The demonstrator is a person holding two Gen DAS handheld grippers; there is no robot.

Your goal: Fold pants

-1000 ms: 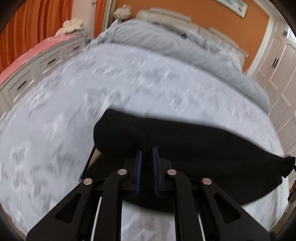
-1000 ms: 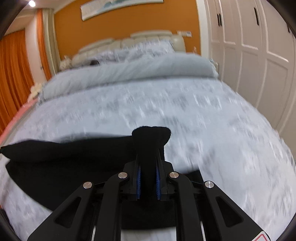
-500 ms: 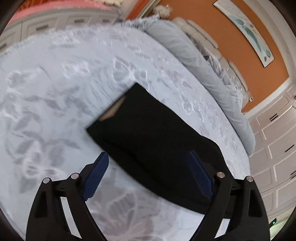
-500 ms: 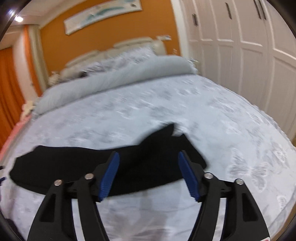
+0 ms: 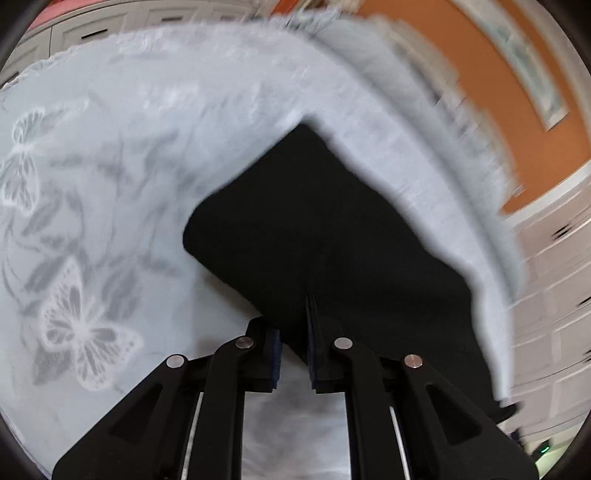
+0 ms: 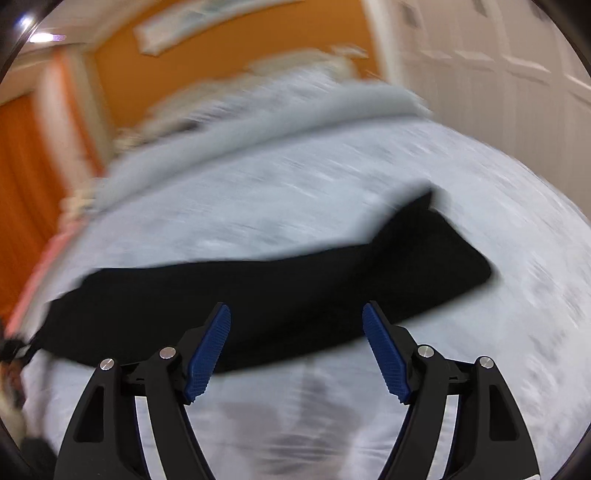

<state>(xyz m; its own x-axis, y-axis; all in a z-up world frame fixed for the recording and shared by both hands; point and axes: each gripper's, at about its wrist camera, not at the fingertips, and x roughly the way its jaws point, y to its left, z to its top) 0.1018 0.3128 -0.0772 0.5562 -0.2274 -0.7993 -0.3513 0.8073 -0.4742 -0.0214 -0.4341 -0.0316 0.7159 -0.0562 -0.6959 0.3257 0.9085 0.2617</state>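
The black pants (image 5: 332, 240) lie folded lengthwise as a long dark strip on the pale grey bedspread (image 5: 110, 166). My left gripper (image 5: 293, 332) is shut on the near edge of the pants at their left end. In the right wrist view the pants (image 6: 277, 288) stretch from left to right, with one corner sticking up at the far right. My right gripper (image 6: 295, 350) is open and empty, just in front of the pants' near edge. Both views are blurred by motion.
A rolled grey duvet (image 6: 258, 133) lies across the head of the bed. Orange wall (image 6: 129, 74) and white wardrobe doors (image 6: 498, 55) stand behind. White drawers (image 5: 92, 33) stand beside the bed on the left.
Both grippers let go of the pants, which dropped flat on the bed. My left gripper has since closed again on the near edge. My right gripper stays open and has swung left.
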